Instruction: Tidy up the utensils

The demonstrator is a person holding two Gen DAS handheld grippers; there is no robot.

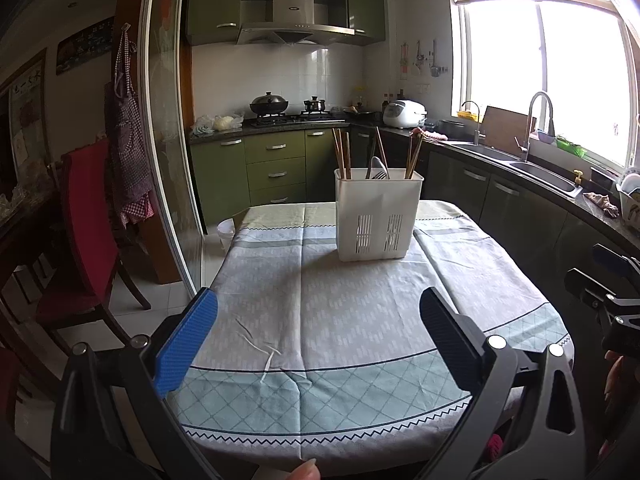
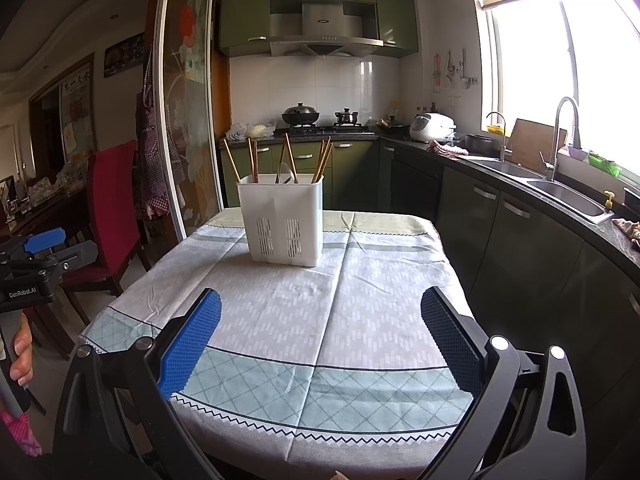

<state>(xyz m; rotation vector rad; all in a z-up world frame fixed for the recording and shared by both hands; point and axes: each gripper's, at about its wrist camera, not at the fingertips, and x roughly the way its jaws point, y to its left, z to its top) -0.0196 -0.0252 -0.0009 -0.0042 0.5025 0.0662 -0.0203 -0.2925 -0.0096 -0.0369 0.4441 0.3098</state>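
Utensil holder (image 1: 378, 216), white plastic with slotted vents low on its front wall, is set upright on the far half of the surface (image 1: 304, 320), which is covered by a cloth patterned in grey, pale green and teal with a zigzag border. Wooden chopsticks (image 1: 343, 154) are stood in the holder's outer compartments, leaning at slight angles, and a metal fork (image 1: 380, 175) with a pale spoon-like piece beside it is seen in the middle compartment. From the right wrist view the same holder (image 2: 282, 222) is placed left of centre, with chopsticks (image 2: 320, 160) fanned above its rim.

Left gripper (image 1: 318, 330) is held above the near edge of the cloth, jaws spread wide with nothing between them; blue textured pads (image 1: 188, 344) are turned inward. Right gripper (image 2: 320, 332) is held likewise over the near edge, jaws fully parted and holding nothing. Both are well apart from the holder. Part of the right gripper's body is caught at the right margin of the left wrist view, and the left gripper's body, held by a hand (image 2: 22, 354), is caught at the left margin of the right wrist view.

Red-covered chair (image 1: 88, 232) is placed left of the surface. Green cabinets, a stove with a dark pot (image 1: 269, 104), a rice cooker (image 1: 404, 113) and a double sink (image 1: 536, 174) under a bright window are noted behind.
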